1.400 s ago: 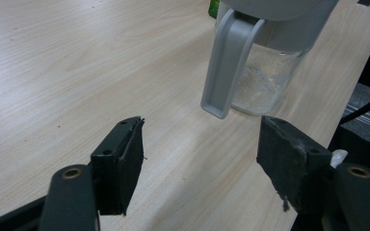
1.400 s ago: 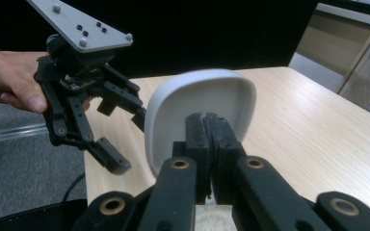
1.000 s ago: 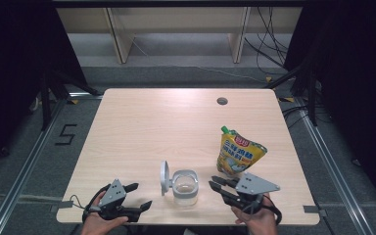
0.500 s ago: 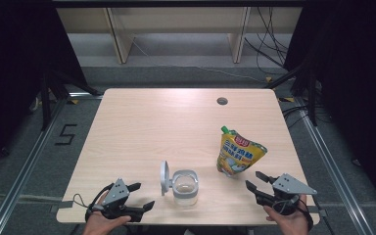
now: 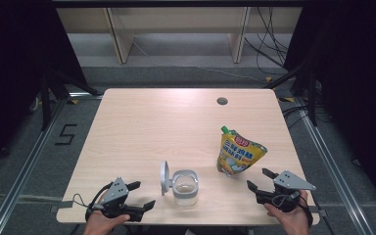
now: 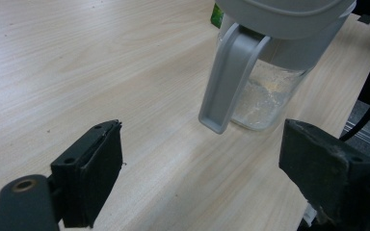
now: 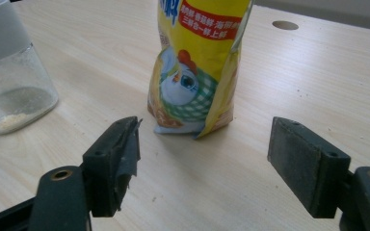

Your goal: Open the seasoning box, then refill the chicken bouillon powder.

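Note:
A clear jar (image 5: 184, 187) with a grey collar stands near the table's front edge, its grey flip lid (image 5: 164, 177) hinged open to the left. The left gripper view shows the jar (image 6: 265, 91) holding a little pale powder, with the lid (image 6: 229, 79) hanging down. A yellow stand-up pouch (image 5: 238, 154) with a green cap stands upright to the right; a chicken is printed on the pouch (image 7: 197, 67). My left gripper (image 5: 140, 195) is open, left of the jar. My right gripper (image 5: 259, 178) is open, just in front of the pouch, holding nothing.
The light wooden table (image 5: 176, 122) has a round cable hole (image 5: 222, 101) at the back right. Shelving legs and cables lie on the floor behind it. A "5" is marked on the floor (image 5: 64, 134) at the left.
My right gripper has moved from beside the jar out to the right, and now stands in front of the pouch. The left gripper has barely moved.

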`<state>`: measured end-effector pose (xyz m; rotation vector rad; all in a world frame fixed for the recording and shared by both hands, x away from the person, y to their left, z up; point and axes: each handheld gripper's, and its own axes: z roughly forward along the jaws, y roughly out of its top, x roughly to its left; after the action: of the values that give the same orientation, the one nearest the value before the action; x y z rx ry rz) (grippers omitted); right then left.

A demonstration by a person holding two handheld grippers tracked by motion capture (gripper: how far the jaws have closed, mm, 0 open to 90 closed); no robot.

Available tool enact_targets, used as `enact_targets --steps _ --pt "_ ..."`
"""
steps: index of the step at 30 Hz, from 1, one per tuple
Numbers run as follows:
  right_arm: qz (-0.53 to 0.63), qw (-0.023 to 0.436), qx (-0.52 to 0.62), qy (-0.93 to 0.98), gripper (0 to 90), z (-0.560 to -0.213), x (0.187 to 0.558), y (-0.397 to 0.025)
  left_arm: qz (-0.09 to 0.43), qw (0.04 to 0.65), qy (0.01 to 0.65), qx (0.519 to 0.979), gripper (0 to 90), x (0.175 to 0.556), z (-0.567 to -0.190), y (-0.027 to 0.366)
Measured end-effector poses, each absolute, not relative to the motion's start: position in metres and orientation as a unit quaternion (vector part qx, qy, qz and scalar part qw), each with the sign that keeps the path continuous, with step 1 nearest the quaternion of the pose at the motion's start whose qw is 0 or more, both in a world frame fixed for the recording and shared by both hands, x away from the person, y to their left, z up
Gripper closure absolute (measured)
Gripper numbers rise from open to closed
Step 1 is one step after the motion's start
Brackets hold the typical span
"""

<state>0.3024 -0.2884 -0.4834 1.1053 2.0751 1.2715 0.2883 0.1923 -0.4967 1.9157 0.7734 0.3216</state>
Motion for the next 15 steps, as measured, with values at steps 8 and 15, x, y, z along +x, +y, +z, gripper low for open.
enact_targets --steps 8,15 --pt "0.483 0.244 0.383 0.749 20.1 -0.486 0.313 -0.29 0.136 0.503 0.324 0.79 14.9 0.288 -0.496 0.192" --pt "0.493 0.227 0.386 0.746 15.7 -0.491 0.323 -0.286 0.142 0.496 0.317 0.796 14.8 0.289 -0.497 0.192"
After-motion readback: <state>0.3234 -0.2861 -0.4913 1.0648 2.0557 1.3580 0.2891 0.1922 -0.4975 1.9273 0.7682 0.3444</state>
